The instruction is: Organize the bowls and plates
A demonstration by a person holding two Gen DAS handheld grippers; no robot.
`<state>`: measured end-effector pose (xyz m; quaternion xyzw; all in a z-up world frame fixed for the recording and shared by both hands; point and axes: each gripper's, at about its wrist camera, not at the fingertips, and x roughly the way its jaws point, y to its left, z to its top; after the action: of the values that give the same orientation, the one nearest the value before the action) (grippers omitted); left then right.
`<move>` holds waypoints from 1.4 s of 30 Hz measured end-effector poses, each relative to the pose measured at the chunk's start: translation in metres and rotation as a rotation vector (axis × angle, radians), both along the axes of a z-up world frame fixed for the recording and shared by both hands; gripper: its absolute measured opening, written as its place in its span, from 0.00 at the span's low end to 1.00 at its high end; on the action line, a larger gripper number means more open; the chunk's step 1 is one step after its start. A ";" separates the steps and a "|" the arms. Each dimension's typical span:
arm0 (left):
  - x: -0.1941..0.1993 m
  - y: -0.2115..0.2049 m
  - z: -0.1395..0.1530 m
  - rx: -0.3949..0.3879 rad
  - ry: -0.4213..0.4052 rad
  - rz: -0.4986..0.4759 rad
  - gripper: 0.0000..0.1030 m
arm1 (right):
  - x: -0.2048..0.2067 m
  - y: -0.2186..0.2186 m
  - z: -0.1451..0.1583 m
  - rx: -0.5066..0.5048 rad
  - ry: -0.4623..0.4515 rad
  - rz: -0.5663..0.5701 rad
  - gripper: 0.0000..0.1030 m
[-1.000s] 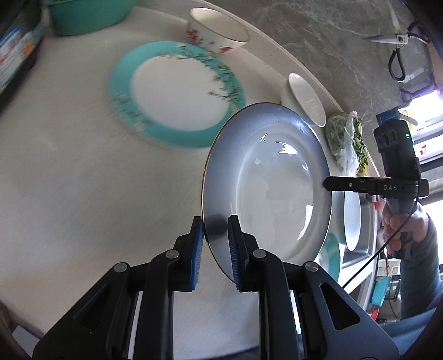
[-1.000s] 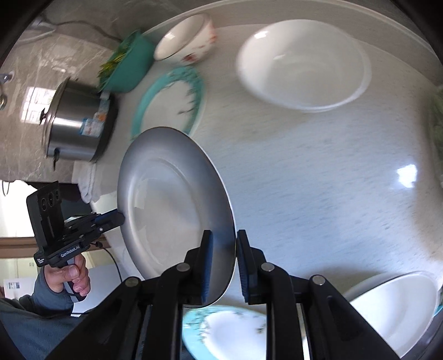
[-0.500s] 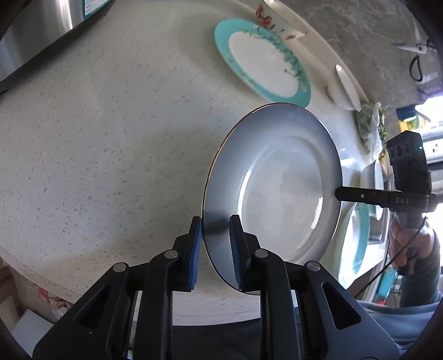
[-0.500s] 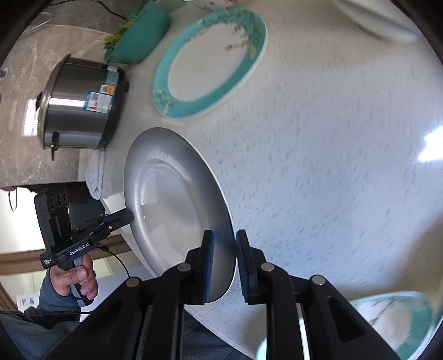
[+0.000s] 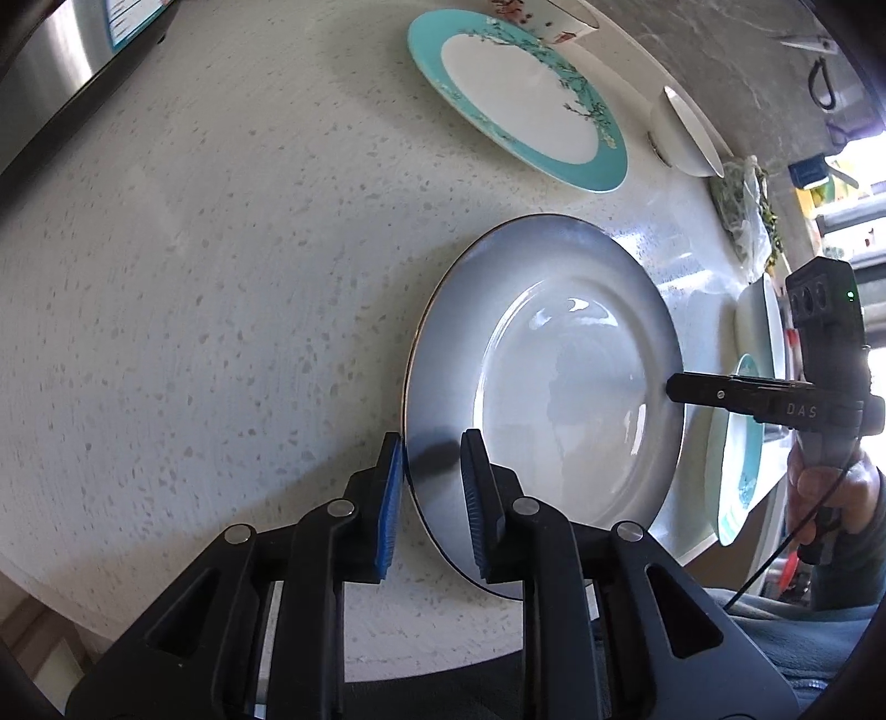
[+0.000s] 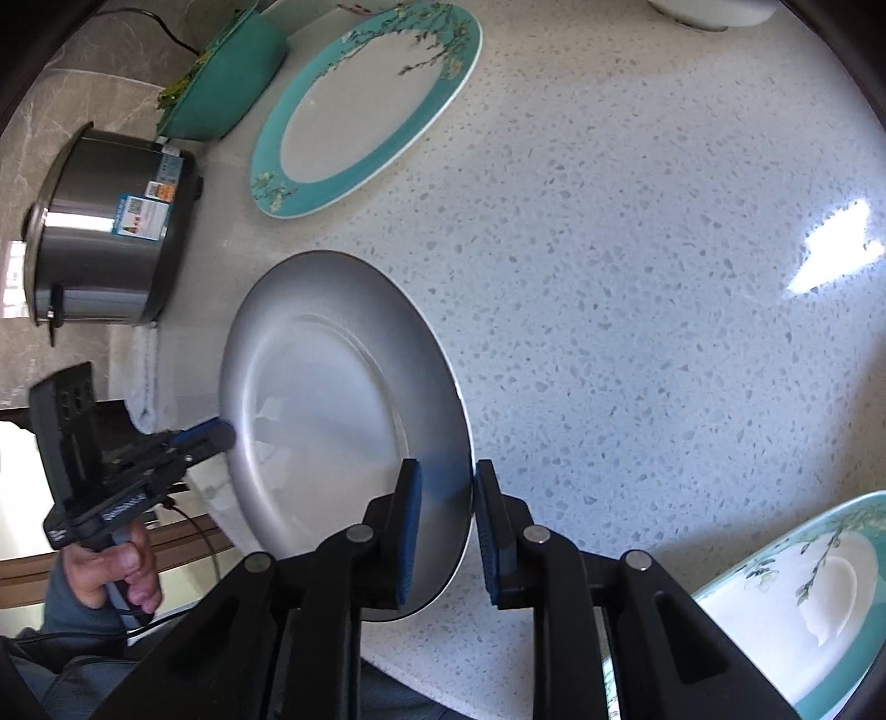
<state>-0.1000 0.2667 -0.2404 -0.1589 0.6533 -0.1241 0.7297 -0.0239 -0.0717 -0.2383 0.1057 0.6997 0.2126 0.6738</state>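
**Holding one grey plate between both claws**

Gripping the near rim of the grey plate (image 5: 554, 399), my left claw (image 5: 429, 493) straddles the edge with its blue pads (image 5: 389, 493) set either side, though a sliver of gap shows by the inner pad. My right claw (image 6: 446, 520) brackets the opposite rim the same way; its pads look slightly parted, so I cannot tell how hard either one bites. The plate is tilted, just over the speckled counter (image 6: 637, 277) near its front edge; I cannot tell whether it touches.

Off to my right sits a teal-rimmed floral plate (image 6: 803, 598) at the counter's edge. Farther back lies another teal floral plate (image 5: 520, 94), flat on the counter. Beyond it are a white bowl (image 5: 686, 138) and a red-flowered bowl (image 5: 531, 16). At the far left stand a steel cooker pot (image 6: 105, 238) and a teal bowl of greens (image 6: 227, 83).
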 end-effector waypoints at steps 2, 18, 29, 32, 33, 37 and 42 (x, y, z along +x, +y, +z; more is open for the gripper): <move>0.004 -0.004 0.003 0.024 -0.020 -0.014 0.20 | -0.004 0.000 0.001 -0.014 -0.023 -0.005 0.23; 0.080 0.019 0.061 -0.095 -0.279 0.058 0.93 | -0.008 -0.057 0.066 0.246 -0.303 -0.341 0.82; 0.186 0.003 0.059 -0.110 -0.321 0.003 1.00 | 0.066 -0.076 0.052 0.393 -0.260 -0.526 0.98; 0.205 0.000 0.047 -0.126 -0.285 -0.006 1.00 | 0.082 -0.067 0.037 0.427 -0.226 -0.485 1.00; 0.208 -0.001 0.042 -0.124 -0.278 -0.003 1.00 | 0.091 -0.065 0.032 0.433 -0.209 -0.478 1.00; 0.220 0.003 0.019 -0.144 -0.238 0.007 1.00 | 0.117 -0.051 0.019 0.430 -0.174 -0.416 1.00; 0.245 0.006 -0.010 -0.206 -0.145 -0.004 1.00 | 0.137 -0.043 0.002 0.477 -0.148 -0.375 1.00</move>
<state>0.1447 0.2729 -0.2502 -0.2221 0.5828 -0.2032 0.7548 0.1134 -0.1145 -0.2362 0.3724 0.5474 0.2500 0.7066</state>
